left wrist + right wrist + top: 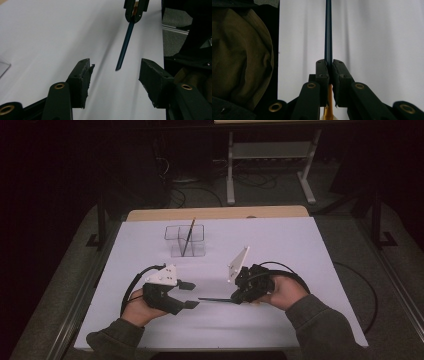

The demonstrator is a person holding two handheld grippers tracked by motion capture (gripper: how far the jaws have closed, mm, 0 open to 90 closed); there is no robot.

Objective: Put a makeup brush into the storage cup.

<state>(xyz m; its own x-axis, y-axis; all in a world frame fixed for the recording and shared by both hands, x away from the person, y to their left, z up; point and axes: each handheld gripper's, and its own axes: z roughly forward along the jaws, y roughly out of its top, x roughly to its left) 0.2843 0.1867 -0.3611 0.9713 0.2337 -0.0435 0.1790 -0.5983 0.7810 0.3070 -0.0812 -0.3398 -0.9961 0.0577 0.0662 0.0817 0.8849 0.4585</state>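
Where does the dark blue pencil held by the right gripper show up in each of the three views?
High view: the pencil lies level at lower centre, sticking out leftward from the right gripper.
Left gripper view: it hangs from the top centre, slanting down toward the left.
Right gripper view: it runs straight up the middle from the shut jaws.
Shared landmark: the white table surface behind the pencil.

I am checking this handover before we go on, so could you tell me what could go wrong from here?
1. The right gripper clamps the dark pencil near one end only, so the long free part could swing or slip as it is passed.
2. The left gripper is open with the pencil tip just ahead of its pads; closing off line could miss it or knock it aside.
3. The clear holder already has a pencil leaning in it, which a careless insert might tip.
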